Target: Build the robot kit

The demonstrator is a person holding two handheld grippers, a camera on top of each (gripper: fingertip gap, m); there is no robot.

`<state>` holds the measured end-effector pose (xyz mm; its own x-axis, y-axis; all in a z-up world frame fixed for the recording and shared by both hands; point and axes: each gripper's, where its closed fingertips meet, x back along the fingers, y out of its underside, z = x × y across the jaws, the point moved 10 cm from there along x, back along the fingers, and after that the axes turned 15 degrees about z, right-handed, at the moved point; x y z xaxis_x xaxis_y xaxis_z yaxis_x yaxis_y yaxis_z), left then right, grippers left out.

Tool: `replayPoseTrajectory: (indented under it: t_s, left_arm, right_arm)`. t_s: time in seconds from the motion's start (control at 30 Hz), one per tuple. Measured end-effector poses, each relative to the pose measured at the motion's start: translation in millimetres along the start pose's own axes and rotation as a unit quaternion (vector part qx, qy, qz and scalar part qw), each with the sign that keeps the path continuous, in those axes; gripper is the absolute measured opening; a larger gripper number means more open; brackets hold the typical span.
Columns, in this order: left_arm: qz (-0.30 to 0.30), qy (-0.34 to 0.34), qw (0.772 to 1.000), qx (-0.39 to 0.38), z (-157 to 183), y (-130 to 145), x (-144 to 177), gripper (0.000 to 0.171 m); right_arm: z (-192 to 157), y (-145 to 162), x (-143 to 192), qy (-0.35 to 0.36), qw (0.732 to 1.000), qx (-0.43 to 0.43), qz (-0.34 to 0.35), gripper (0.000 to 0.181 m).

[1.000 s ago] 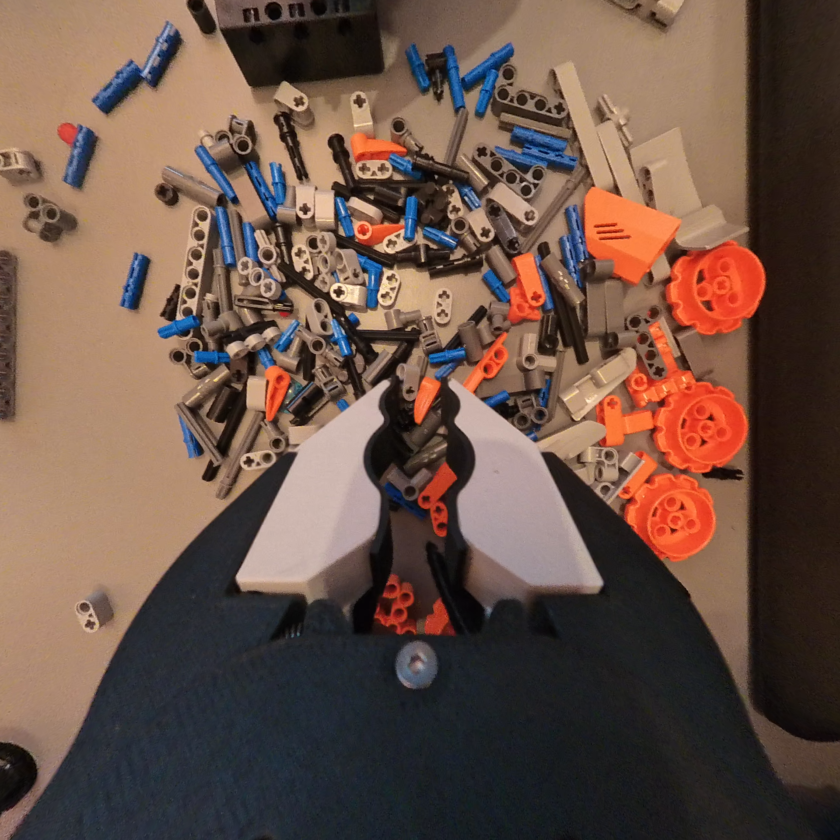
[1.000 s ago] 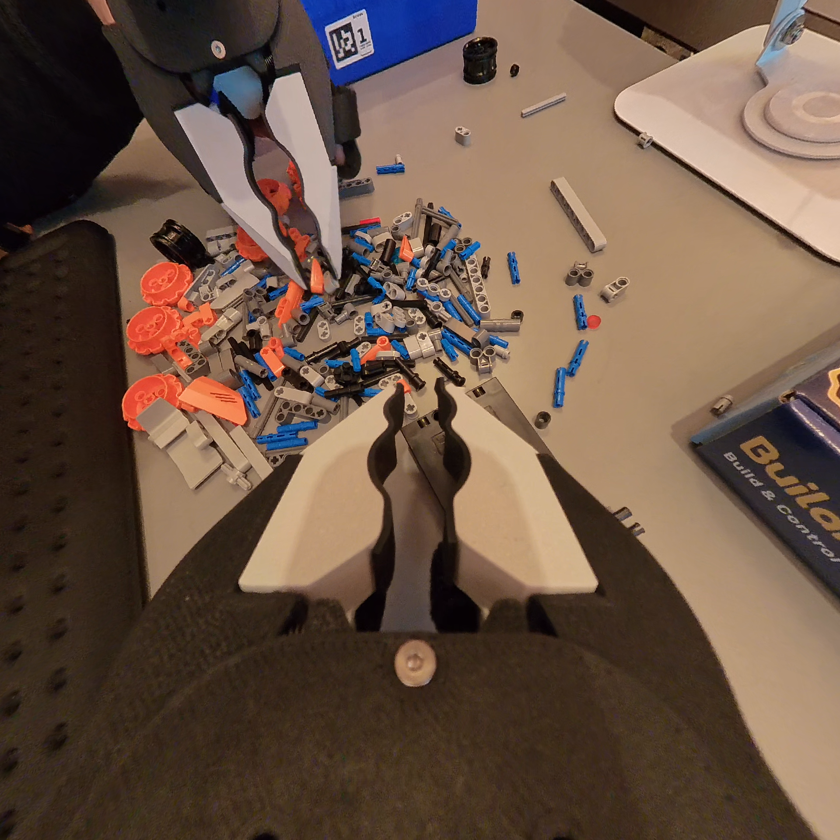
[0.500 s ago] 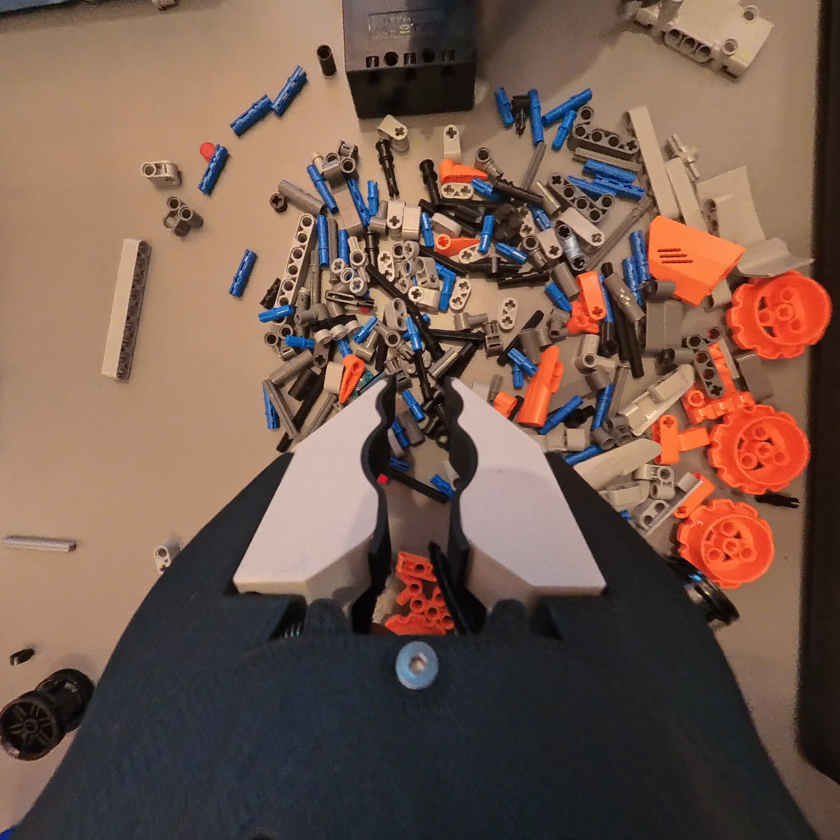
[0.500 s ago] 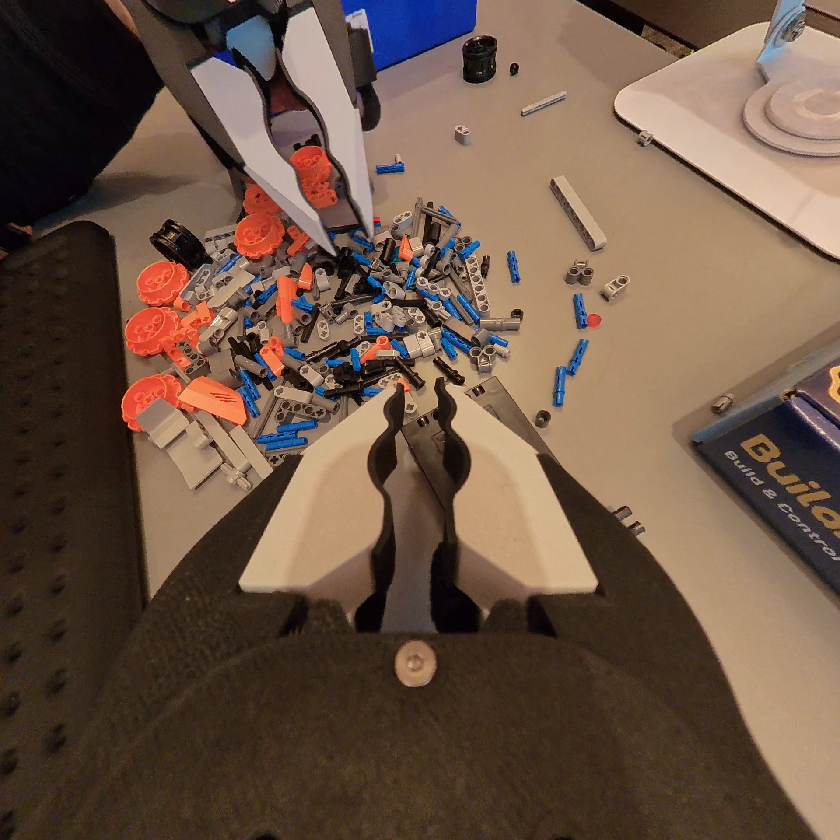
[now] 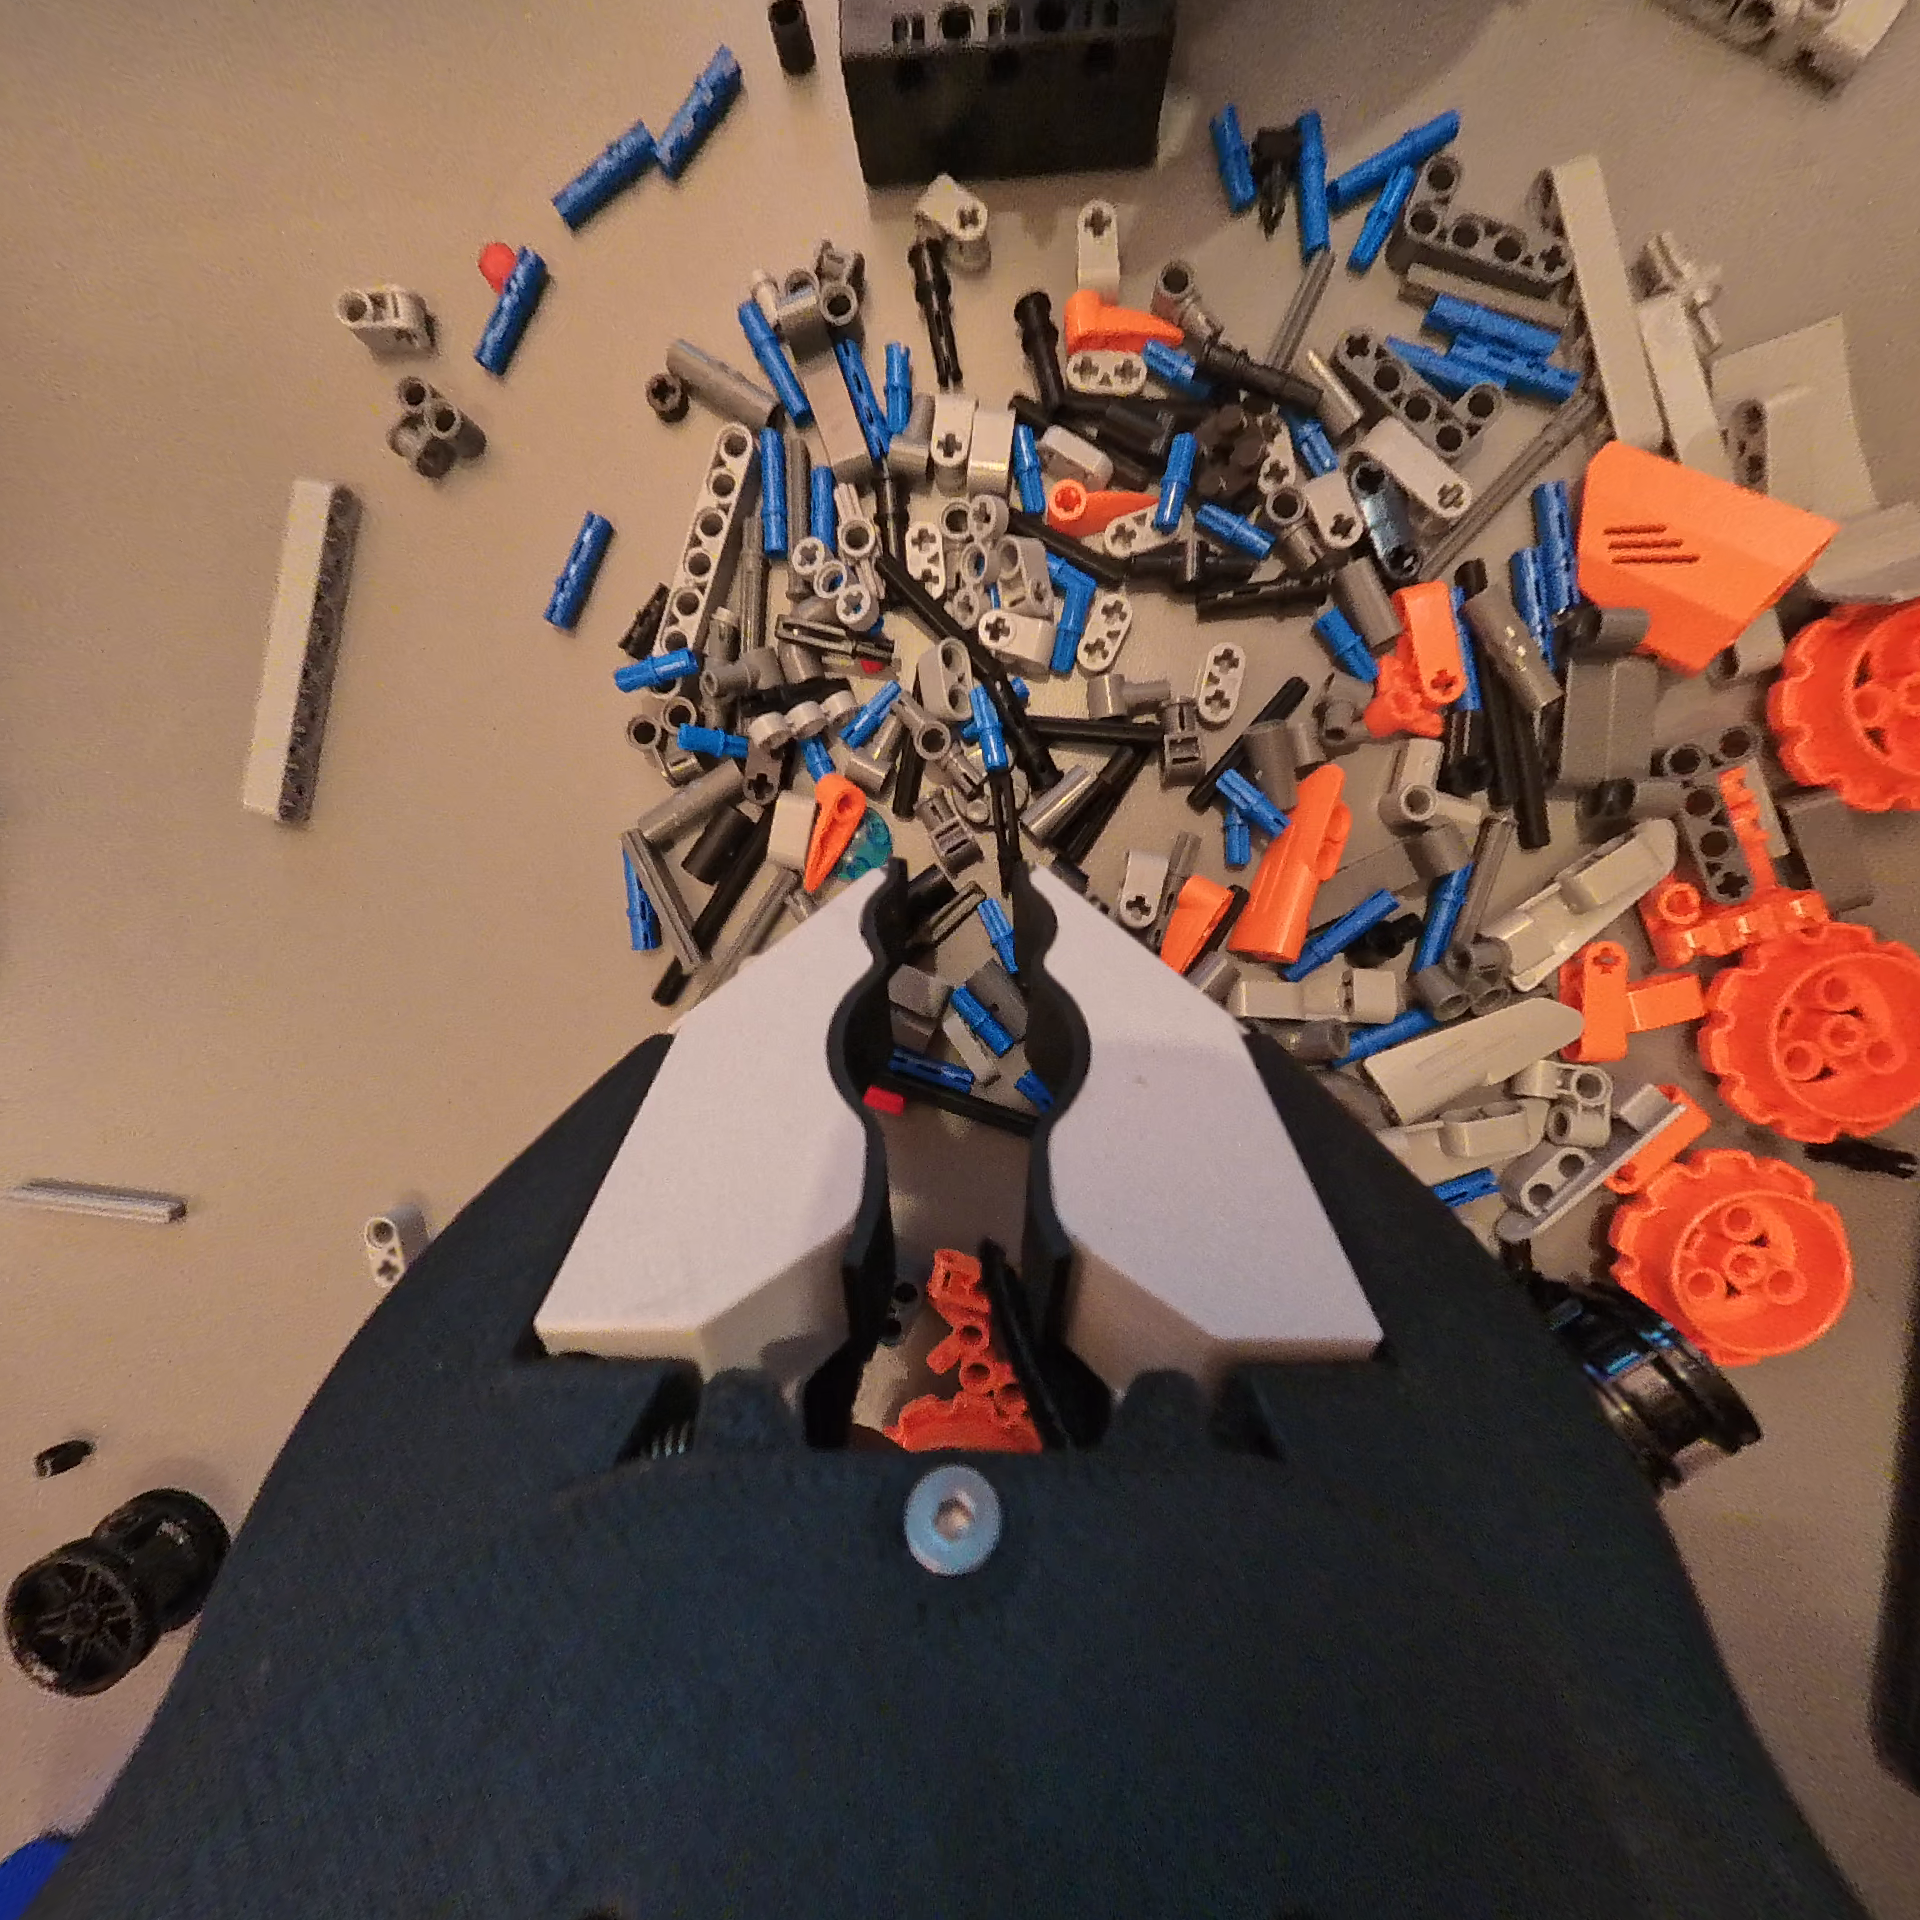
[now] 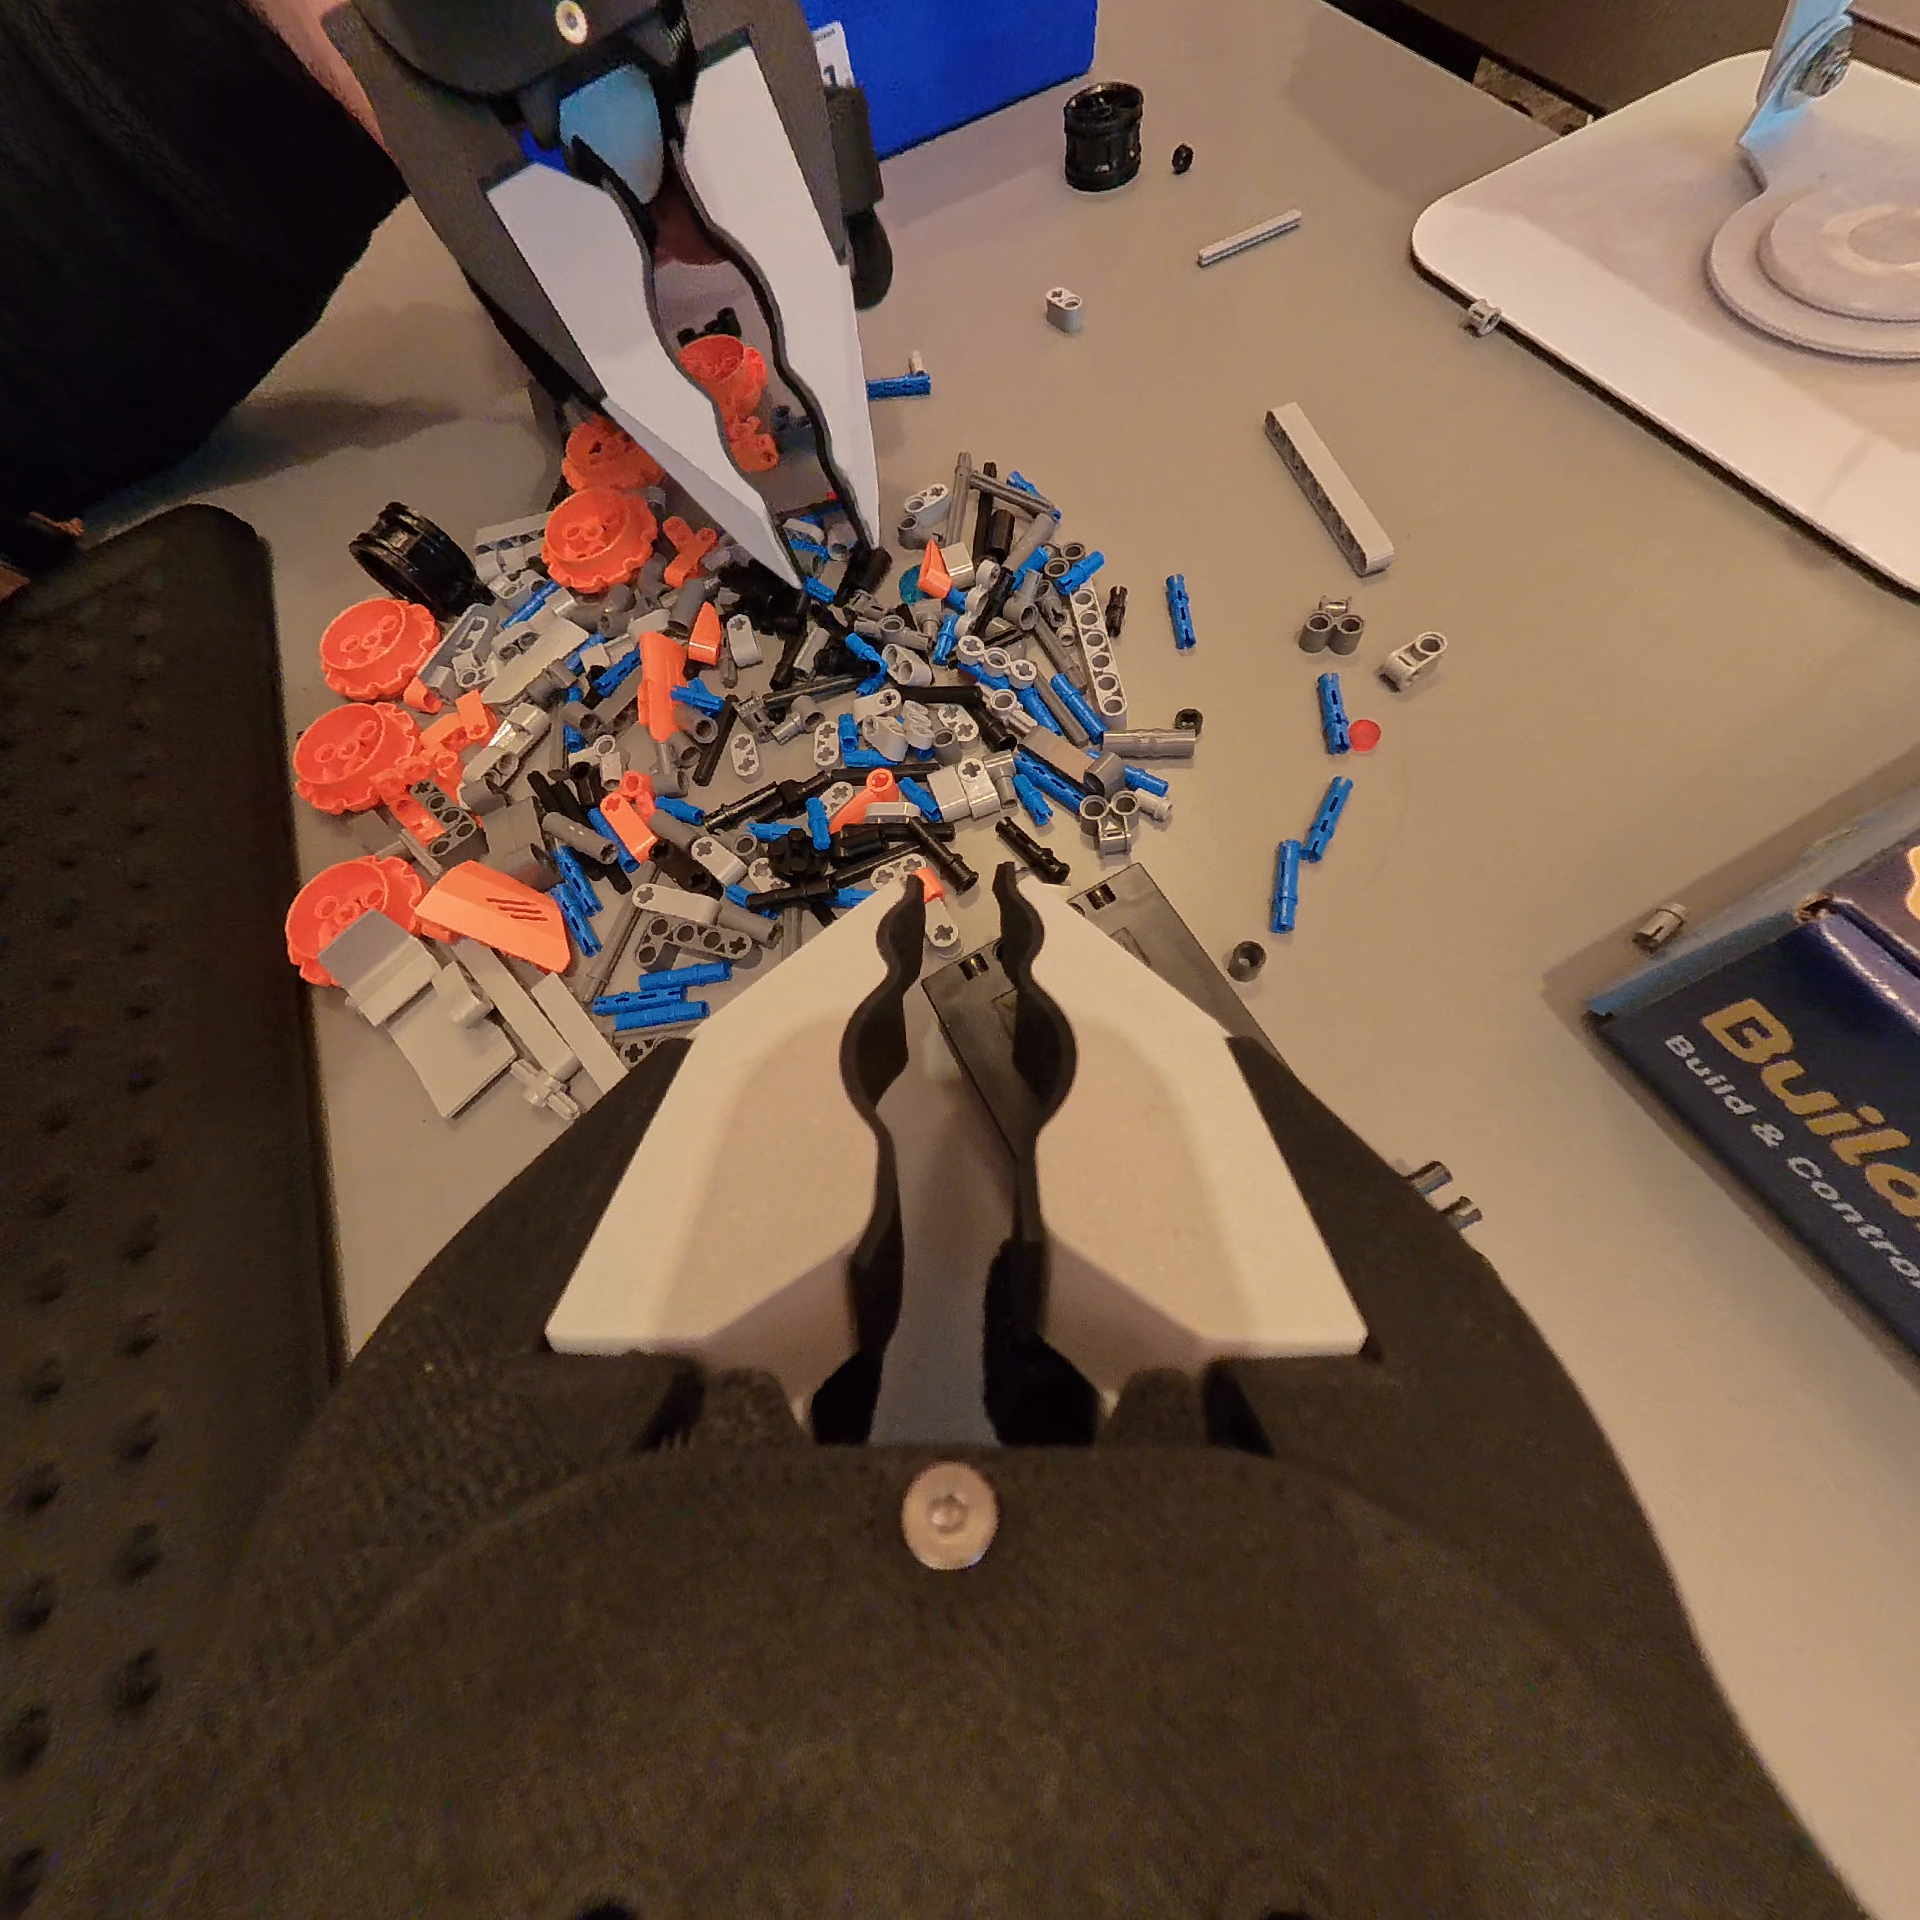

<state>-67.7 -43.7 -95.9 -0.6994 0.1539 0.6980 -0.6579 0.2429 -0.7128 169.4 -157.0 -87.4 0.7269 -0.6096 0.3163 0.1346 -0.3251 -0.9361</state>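
Observation:
A pile of small building parts (image 5: 1039, 623) lies on the grey table: blue pins, grey connectors, black axles and orange pieces. It also shows in the right wrist view (image 6: 831, 748). My left gripper (image 5: 956, 888) is open, with nothing held, and its tips are down at the near edge of the pile. The right wrist view shows it (image 6: 831, 566) at the pile's far side. My right gripper (image 6: 958, 883) is open and empty, hovering over a black block (image 6: 1132, 914) at the pile's near edge. Orange wheels (image 5: 1829, 1029) lie on the pile's right side.
A long grey beam (image 5: 301, 644) lies apart from the pile, and shows again in the right wrist view (image 6: 1330, 488). A dark blue box (image 6: 1787, 1122) lies at the right, a white base plate (image 6: 1662, 260) at the back right, and a black dotted mat (image 6: 135, 935) along the left. Black wheels (image 5: 94, 1590) lie apart. My right fingertips sit around 15 centimeters from my left ones. My right gripper's tips are some 4 centimeters from the black block (image 6: 1132, 914).
My left gripper has lifted off the pile, shifted sideways along it and come down again, still open. My right gripper has not moved.

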Motion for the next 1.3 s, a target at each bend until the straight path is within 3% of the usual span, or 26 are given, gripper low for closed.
replayPoseTrajectory:
  t_s: [0.27, 0.47, 0.67, 1.07, 1.3]
  left_arm:
    - [0.039, 0.019, 0.999, -0.022, 7.4, -10.0, -12.2, 0.013]
    - [0.026, 0.042, 0.999, -0.020, 10.2, -5.6, -20.0, 0.013]
    - [0.060, 0.000, 0.998, -0.007, -5.3, -13.7, -13.4, 0.014]
    - [0.041, -0.015, 0.999, -0.022, -18.7, -19.8, -37.2, 0.013]
    - [0.029, -0.024, 0.999, -0.020, -23.4, -14.7, -28.6, 0.005]
  right_arm:
    - [-0.4, -0.8, 0.3, 0.000, 1.000, 0.000, 0.003, 0.013]
    - [-0.5, -1.0, 0.4, 0.001, 1.000, -0.001, 0.004, 0.013]
    - [-0.8, -1.0, 0.0, 0.001, 1.000, -0.001, 0.004, 0.014]
    - [-2.0, 0.8, -3.2, -0.001, 1.000, 0.001, -0.003, 0.014]
    - [-1.4, 1.1, -2.7, 0.000, 1.000, 0.001, -0.003, 0.013]
